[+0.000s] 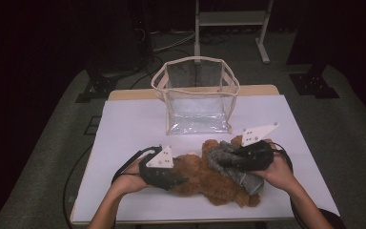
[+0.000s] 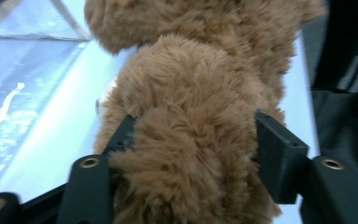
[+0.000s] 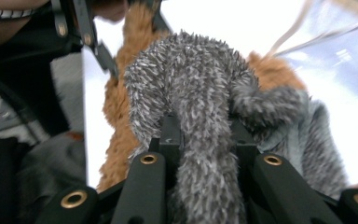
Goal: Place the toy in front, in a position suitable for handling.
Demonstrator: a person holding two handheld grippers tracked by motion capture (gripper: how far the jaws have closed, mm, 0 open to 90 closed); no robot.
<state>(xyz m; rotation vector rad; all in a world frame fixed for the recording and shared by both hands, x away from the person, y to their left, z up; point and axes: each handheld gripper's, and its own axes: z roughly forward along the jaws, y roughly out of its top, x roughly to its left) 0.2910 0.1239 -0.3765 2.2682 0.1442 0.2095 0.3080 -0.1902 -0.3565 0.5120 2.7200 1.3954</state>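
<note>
Dark room, white table (image 1: 124, 124); left gripper (image 1: 174, 181) jaws pinching brown bear (image 1: 205, 179); right gripper (image 1: 228, 161) jaws pinching grey scarf (image 1: 238, 176).

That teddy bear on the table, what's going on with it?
A person holds a two-jaw gripper in each hand and works on a brown teddy bear lying on the white table. The left gripper has a furry limb of the bear between its jaws. The right gripper is shut on the grey fuzzy scarf draped over the bear. A clear bag stands open just behind them, with nothing inside.
</note>
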